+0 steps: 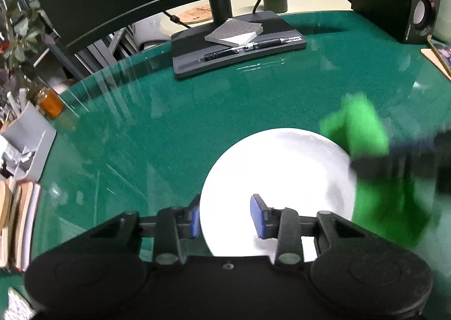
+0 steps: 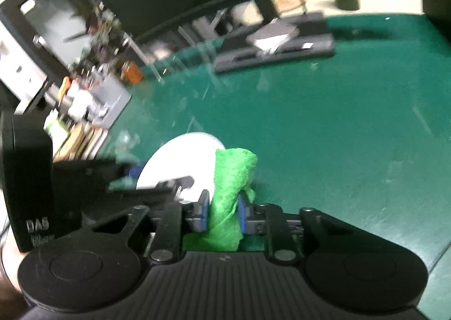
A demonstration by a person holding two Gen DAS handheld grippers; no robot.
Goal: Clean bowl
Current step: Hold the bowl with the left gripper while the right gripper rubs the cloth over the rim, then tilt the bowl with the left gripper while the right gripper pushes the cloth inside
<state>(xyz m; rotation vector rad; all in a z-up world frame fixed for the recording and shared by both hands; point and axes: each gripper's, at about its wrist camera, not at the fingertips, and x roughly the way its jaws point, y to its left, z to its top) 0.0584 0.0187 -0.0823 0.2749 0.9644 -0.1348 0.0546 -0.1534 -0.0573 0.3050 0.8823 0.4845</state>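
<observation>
Left tool (image 1: 227, 217) is clamped on the white bowl's (image 1: 277, 179) near rim at lower centre; a green cloth (image 2: 229, 196) is gripped by the right tool (image 2: 222, 214) beside it.

monitor base (image 1: 239, 49): "novo" | black box (image 2: 31, 196): "DAS"

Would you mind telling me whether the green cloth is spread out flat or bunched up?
Bunched up. The green cloth is gathered into a crumpled wad pinched between the right gripper jaws, beside the white bowl, not laid flat.
</observation>
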